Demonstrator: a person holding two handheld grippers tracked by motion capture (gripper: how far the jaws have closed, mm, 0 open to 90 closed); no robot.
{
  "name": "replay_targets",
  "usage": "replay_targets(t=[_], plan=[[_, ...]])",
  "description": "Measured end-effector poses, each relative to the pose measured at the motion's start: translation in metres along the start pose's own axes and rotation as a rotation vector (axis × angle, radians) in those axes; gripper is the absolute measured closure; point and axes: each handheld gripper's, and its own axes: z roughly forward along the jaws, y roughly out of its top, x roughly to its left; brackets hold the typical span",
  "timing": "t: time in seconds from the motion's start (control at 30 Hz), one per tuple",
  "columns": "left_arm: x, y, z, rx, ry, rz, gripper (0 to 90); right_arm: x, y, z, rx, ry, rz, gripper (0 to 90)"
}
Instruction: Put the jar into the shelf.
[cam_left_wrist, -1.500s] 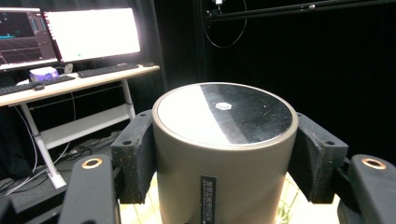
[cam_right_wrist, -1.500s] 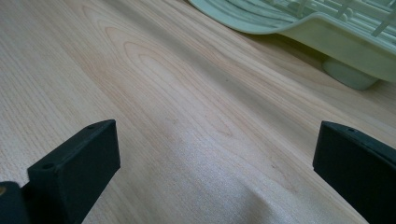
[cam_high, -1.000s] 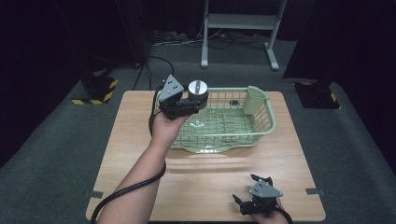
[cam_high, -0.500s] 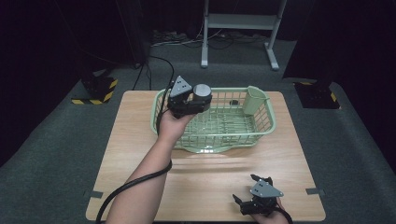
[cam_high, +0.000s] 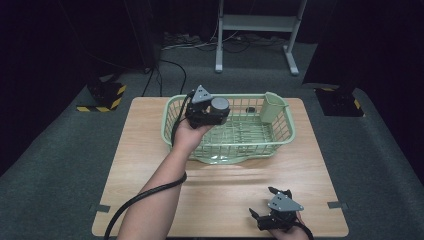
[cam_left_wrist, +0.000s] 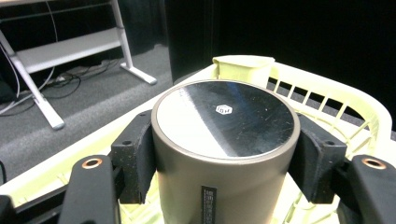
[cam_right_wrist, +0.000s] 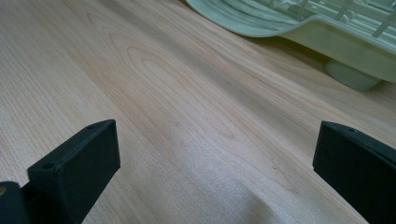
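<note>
Overhead, the left gripper hung above the near-left part of a pale green plastic basket, its jaws clamped on both sides of a bronze metal cylinder with a glossy flat top; the cylinder stood upright, off the basket floor; the right gripper rested low over the wooden table near its front edge, jaws wide apart and empty; smooth metal might slip from the jaws if released high, clattering onto the basket's ribs.
</note>
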Motion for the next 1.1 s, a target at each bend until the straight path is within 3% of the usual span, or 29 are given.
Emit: replay_targets(t=[0.5, 1.1], plan=[[0.004, -0.006, 0.010, 0.051, 0.005, -0.002, 33.4, -0.001, 0.000, 0.000, -0.005, 0.006, 0.003, 0.4], [0.010, -0.017, 0.010, 0.063, -0.005, -0.014, 33.2, 0.000, 0.000, 0.000, -0.002, 0.005, 0.000, 0.4]])
